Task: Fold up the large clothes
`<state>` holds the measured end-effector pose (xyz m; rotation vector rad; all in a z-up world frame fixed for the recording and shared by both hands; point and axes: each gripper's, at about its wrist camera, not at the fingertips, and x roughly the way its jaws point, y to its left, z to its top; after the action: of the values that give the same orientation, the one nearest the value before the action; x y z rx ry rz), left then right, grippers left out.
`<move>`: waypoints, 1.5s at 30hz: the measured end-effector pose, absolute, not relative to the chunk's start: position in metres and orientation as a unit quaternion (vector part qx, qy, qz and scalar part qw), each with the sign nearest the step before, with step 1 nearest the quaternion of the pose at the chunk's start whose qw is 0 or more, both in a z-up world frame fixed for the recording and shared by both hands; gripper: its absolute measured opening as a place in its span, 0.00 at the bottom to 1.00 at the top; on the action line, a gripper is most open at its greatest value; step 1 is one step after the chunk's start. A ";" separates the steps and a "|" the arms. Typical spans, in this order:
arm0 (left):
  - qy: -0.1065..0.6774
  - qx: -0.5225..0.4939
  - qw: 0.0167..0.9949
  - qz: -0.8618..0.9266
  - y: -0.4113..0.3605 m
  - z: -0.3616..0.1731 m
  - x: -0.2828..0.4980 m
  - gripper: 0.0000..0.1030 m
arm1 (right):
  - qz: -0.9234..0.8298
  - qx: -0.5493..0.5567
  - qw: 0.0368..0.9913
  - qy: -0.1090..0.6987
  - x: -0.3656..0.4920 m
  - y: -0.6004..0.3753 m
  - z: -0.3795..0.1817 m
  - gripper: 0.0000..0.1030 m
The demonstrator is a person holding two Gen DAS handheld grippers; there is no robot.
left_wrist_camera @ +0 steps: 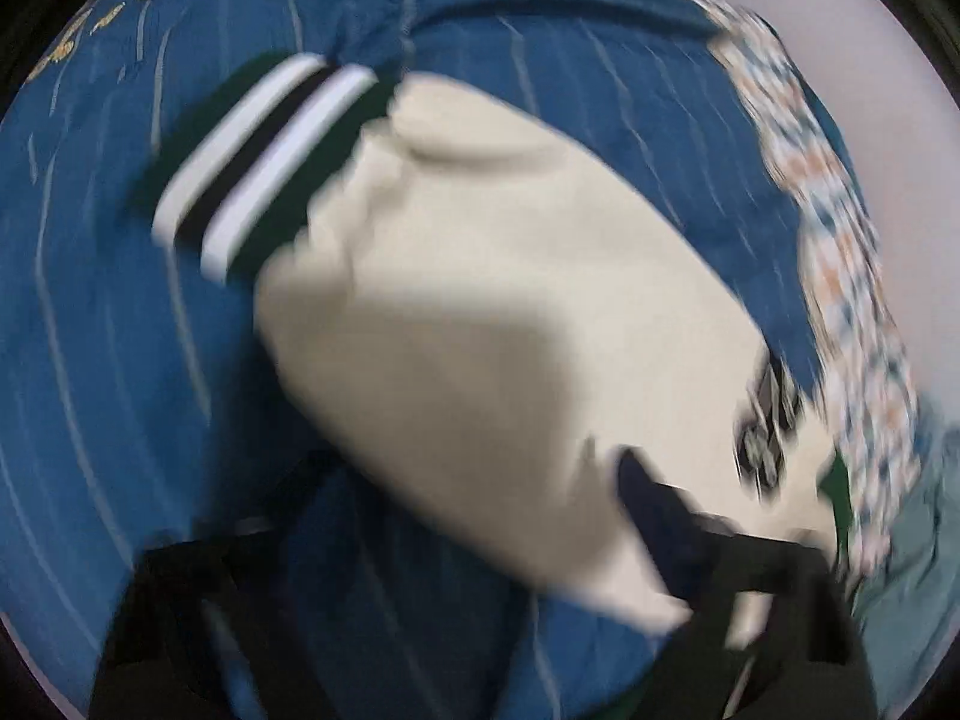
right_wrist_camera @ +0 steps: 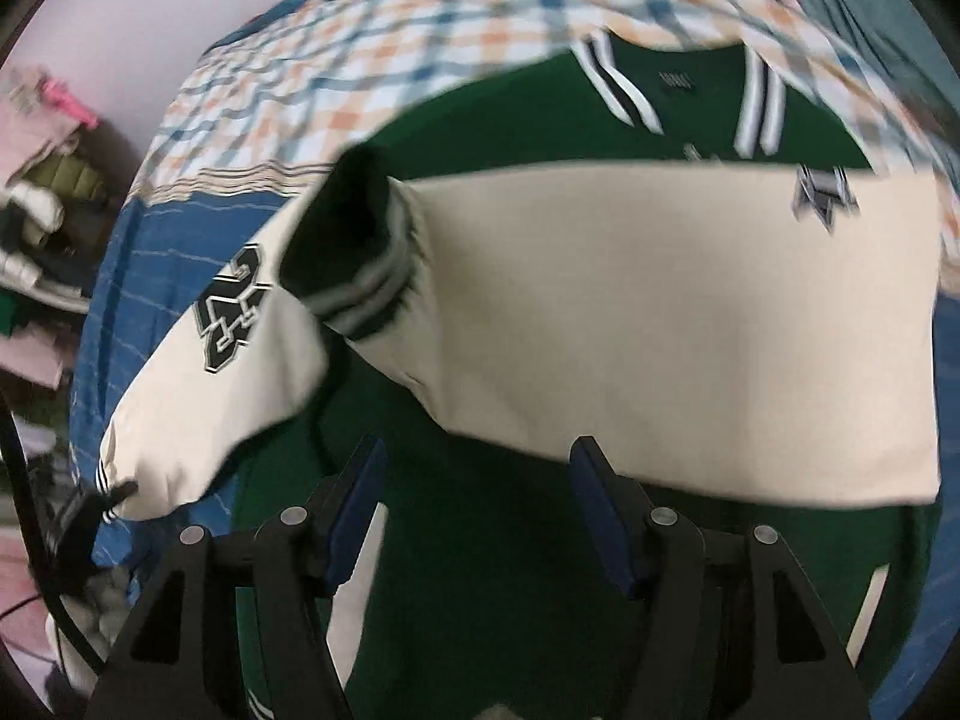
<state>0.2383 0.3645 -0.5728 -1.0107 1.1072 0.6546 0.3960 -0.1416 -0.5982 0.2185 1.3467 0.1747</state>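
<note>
We are folding the jacket (right_wrist_camera: 600,600)'s sleeves across its green body, right tongs (right_wrist_camera: 480,480) wide and empty, left tongs' (left_wrist_camera: 480,570) state unclear through blur; next, smooth the sleeve (right_wrist_camera: 660,312) flat.

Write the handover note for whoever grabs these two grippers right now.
Left gripper: blurred in its own view; state unclear, cream sleeve across it.
Right gripper: open, holding nothing, above the green jacket body.
Jacket lies on the blue bedspread, collar toward the checked cloth.
Done: one cream sleeve lies across the body.
Left: the numbered sleeve hangs off to the side; fold it in, then fold the body.
</note>
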 end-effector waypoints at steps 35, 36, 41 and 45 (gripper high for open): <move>0.343 0.012 0.926 0.159 0.197 -0.315 0.381 0.02 | -0.048 0.040 0.776 0.628 0.460 -0.136 -0.600 0.82; 0.345 0.020 0.927 0.142 0.175 -0.314 0.380 0.02 | -0.050 0.049 0.775 0.628 0.458 -0.149 -0.600 0.82; 0.366 0.050 0.928 0.050 0.056 -0.320 0.381 0.02 | -0.074 0.098 0.768 0.628 0.435 -0.226 -0.596 0.82; 0.388 0.064 0.919 -0.021 -0.045 -0.342 0.384 0.02 | -0.103 0.141 0.758 0.629 0.407 -0.300 -0.599 0.82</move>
<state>0.3844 -0.0455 -0.3415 0.1317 0.7967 -0.0436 0.4066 -0.2999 -0.5993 0.3066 1.3701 -0.2243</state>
